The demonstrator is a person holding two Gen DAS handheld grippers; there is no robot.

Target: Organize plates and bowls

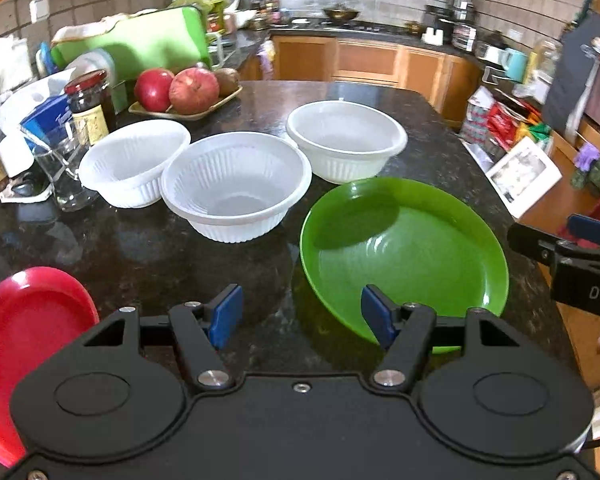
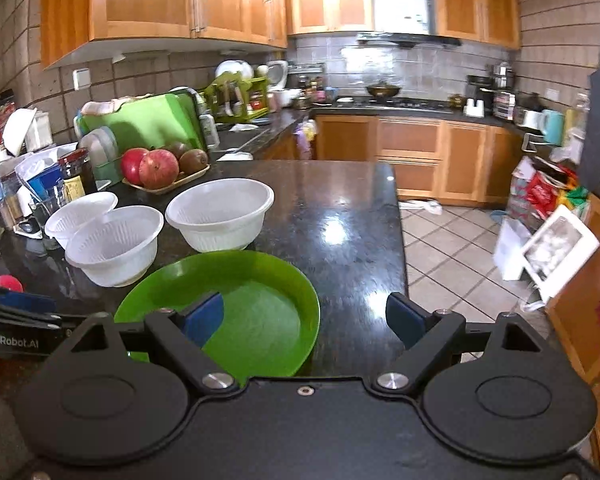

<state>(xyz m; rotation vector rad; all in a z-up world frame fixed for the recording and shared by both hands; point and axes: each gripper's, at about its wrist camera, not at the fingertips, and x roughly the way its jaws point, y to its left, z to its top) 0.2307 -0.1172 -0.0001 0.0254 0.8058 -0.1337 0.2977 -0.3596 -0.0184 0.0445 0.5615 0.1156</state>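
A green plate lies on the dark granite counter, near its front right. Three white bowls stand behind it: left, middle, right. A red plate lies at the front left edge. My left gripper is open and empty above the counter, just left of the green plate. My right gripper is open and empty, its left finger over the green plate. The bowls also show in the right wrist view.
A tray of apples and kiwis, a dark jar and a glass crowd the counter's left back. A green cutting board stands behind. The counter's right edge drops to a tiled floor with bags.
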